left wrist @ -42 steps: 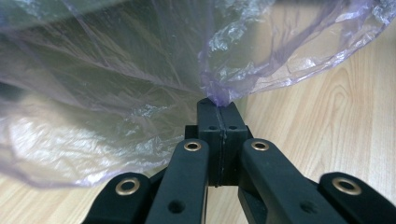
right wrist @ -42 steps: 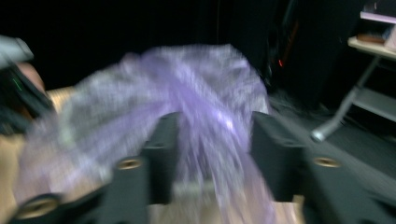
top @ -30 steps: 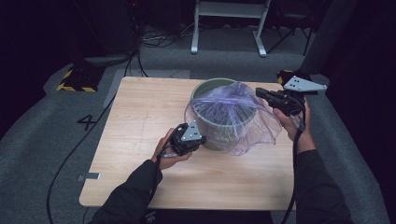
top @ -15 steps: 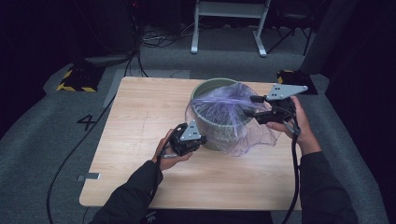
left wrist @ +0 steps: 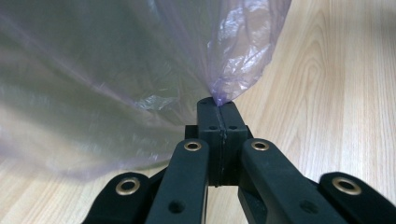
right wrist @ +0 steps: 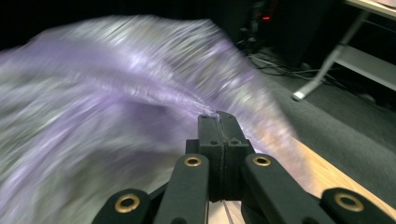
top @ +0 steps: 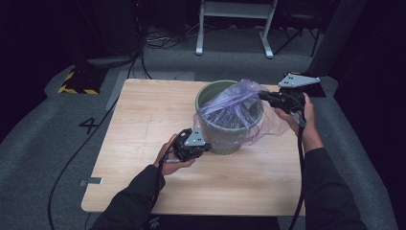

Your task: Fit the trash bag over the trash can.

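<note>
A green bucket [top: 207,94] stands on the wooden table [top: 143,120], with a thin purple plastic bag [top: 234,103] draped over and around it. My left gripper [top: 207,145] lies low at the bucket's near left side. In the left gripper view its jaws [left wrist: 218,103] are shut on a gathered corner of the bag [left wrist: 116,70]. My right gripper [top: 262,94] is held above the bucket's right rim and points left. Its jaws [right wrist: 218,116] have just been closing and now pinch a stretched fold of the bag [right wrist: 116,84], which is blurred.
The table's far right edge runs just behind the right hand. Grey carpet, cables [top: 158,40] and a white stand's legs [top: 234,28] lie beyond the table. A cable [top: 299,158] trails from the right gripper along the sleeve.
The right gripper has shifted over the bucket's right rim and closed on the bag, whose film is now drawn up toward it. The left gripper has stayed put.
</note>
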The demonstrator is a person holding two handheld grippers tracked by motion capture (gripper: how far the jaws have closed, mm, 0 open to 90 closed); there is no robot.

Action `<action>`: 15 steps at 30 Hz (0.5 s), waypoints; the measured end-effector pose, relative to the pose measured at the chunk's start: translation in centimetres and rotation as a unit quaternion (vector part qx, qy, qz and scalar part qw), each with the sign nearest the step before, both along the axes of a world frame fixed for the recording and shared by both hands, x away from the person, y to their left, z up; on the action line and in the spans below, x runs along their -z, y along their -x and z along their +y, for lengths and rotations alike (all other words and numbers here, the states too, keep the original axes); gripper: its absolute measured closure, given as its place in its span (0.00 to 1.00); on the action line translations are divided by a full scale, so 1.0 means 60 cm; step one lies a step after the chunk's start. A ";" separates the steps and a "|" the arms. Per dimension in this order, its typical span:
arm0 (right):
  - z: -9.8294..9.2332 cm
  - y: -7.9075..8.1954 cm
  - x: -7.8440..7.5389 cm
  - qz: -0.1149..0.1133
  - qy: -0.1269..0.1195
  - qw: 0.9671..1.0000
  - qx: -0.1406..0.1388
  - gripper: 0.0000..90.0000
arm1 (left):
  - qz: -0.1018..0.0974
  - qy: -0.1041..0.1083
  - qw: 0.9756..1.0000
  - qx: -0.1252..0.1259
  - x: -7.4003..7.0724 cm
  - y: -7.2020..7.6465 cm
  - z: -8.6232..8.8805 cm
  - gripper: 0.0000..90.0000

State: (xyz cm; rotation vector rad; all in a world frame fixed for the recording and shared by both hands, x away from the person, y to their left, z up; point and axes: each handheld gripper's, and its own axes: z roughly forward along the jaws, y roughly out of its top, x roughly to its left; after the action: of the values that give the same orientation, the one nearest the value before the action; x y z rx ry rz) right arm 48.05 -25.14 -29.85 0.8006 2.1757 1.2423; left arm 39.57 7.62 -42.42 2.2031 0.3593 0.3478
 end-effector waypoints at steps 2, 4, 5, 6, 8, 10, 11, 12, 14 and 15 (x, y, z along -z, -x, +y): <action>-0.005 -0.011 -0.002 0.005 -0.009 1.000 0.016 1.00 | 0.002 -0.006 1.000 0.003 0.002 0.002 0.002 1.00; -0.007 -0.022 -0.003 0.006 -0.002 0.999 0.033 1.00 | 0.007 -0.008 1.000 0.009 0.005 0.003 0.005 1.00; -0.006 -0.026 -0.003 0.007 0.001 0.999 0.041 1.00 | 0.008 -0.010 1.000 0.011 0.007 0.004 0.006 1.00; -0.006 -0.031 -0.003 0.009 0.003 0.999 0.047 1.00 | 0.008 -0.016 1.000 0.015 0.007 0.006 0.007 1.00; -0.006 -0.040 -0.002 0.010 0.005 0.998 0.055 1.00 | 0.008 -0.020 1.000 0.019 0.009 0.009 0.010 1.00; -0.006 -0.048 0.000 0.014 0.007 0.998 0.061 1.00 | 0.008 -0.021 1.000 0.019 0.009 0.011 0.015 1.00; -0.005 -0.051 0.001 0.016 0.008 0.998 0.064 1.00 | 0.008 -0.017 1.000 0.019 0.010 0.012 0.018 1.00; -0.005 -0.055 0.004 0.017 0.006 0.998 0.065 1.00 | 0.010 -0.014 1.000 0.019 0.010 0.012 0.021 1.00; 0.001 -0.061 0.009 0.018 0.012 0.998 0.067 1.00 | 0.012 -0.010 1.000 0.017 0.010 0.013 0.026 1.00; 0.005 -0.065 0.012 0.017 0.019 0.997 0.068 1.00 | 0.011 -0.013 1.000 0.018 0.010 0.014 0.029 1.00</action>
State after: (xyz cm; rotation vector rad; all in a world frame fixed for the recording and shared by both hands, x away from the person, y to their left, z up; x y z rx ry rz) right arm 51.94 -24.86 -30.59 0.9447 2.1265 1.1231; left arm 38.75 9.33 -43.00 2.2376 0.3279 0.3091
